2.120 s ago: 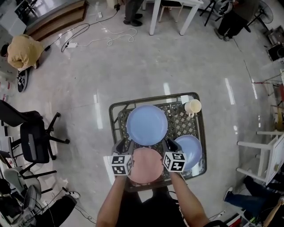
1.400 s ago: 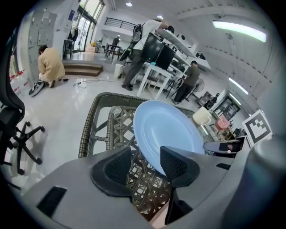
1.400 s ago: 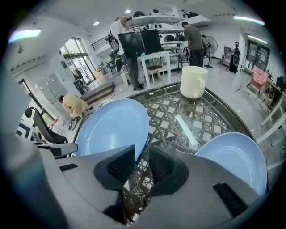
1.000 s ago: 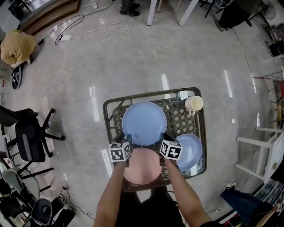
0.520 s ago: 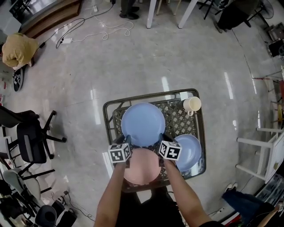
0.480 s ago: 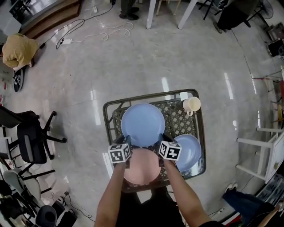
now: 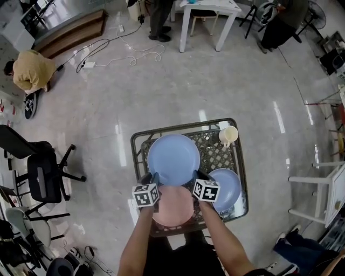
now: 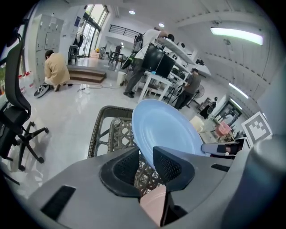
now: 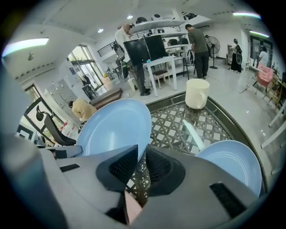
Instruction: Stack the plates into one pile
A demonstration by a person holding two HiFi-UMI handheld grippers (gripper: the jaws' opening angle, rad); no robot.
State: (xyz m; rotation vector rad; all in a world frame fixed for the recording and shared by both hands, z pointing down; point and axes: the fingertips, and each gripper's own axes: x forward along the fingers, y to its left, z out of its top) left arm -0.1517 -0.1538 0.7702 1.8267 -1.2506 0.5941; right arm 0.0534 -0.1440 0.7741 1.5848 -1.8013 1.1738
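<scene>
A large blue plate (image 7: 173,159) hangs tilted above the wicker table (image 7: 136,156), held by its near rim at two spots. My left gripper (image 7: 152,178) has just closed its jaws on the rim's left part and is shut on it (image 8: 146,157). My right gripper (image 7: 195,177) has closed the same way on the right part (image 9: 142,155). In both gripper views the large blue plate (image 8: 165,127) (image 9: 114,125) rises from between the pads. A pink plate (image 7: 173,206) lies just below the grippers. A smaller blue plate (image 7: 227,186) (image 9: 232,163) rests at the table's right.
A cream mug (image 7: 228,135) (image 9: 197,94) stands at the table's back right corner. An office chair (image 7: 43,178) is on the floor to the left, a white table (image 7: 207,8) far ahead, and a crouching person (image 7: 32,70) with cables at upper left.
Both grippers moved from beside the pink plate to the large blue plate's near rim, closed on it, and have risen with it off the table.
</scene>
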